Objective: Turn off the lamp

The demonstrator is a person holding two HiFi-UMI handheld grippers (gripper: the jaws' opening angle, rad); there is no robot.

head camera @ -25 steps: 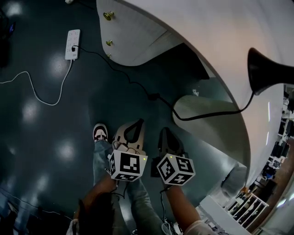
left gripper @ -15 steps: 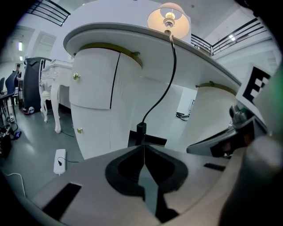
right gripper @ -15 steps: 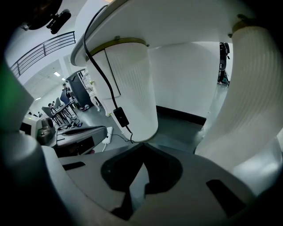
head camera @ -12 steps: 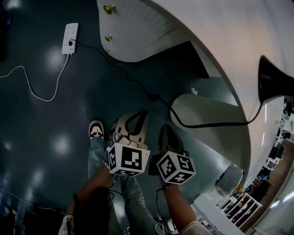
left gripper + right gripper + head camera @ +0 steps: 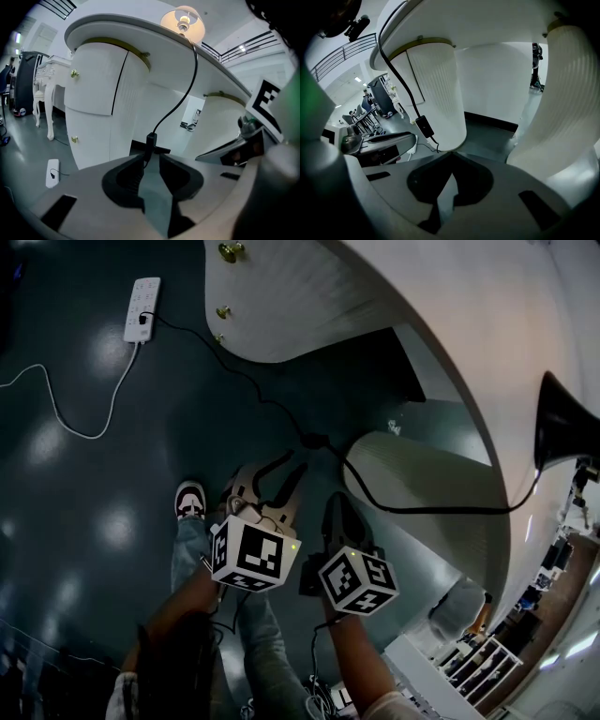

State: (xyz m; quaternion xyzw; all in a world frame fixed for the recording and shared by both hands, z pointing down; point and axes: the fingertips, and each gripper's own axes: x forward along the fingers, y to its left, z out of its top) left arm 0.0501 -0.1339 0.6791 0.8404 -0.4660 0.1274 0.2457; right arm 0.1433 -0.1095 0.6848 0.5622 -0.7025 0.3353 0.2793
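The lamp glows on the white desk top; in the head view only its dark shade shows. Its black cord hangs down to an inline switch. My left gripper points at that switch. Its jaws have just been opening and stand apart, the switch just beyond the tips, with nothing pressed between the pads. My right gripper is shut and empty, beside the left one and to the right of the switch.
The cord runs on across the dark floor to a white power strip. White cabinet fronts with brass knobs and a ribbed pedestal flank the gap under the desk. The person's shoe and legs are below the grippers.
The left gripper's jaws went from shut to open. It has edged forward toward the inline switch. The right gripper has stayed where it was.
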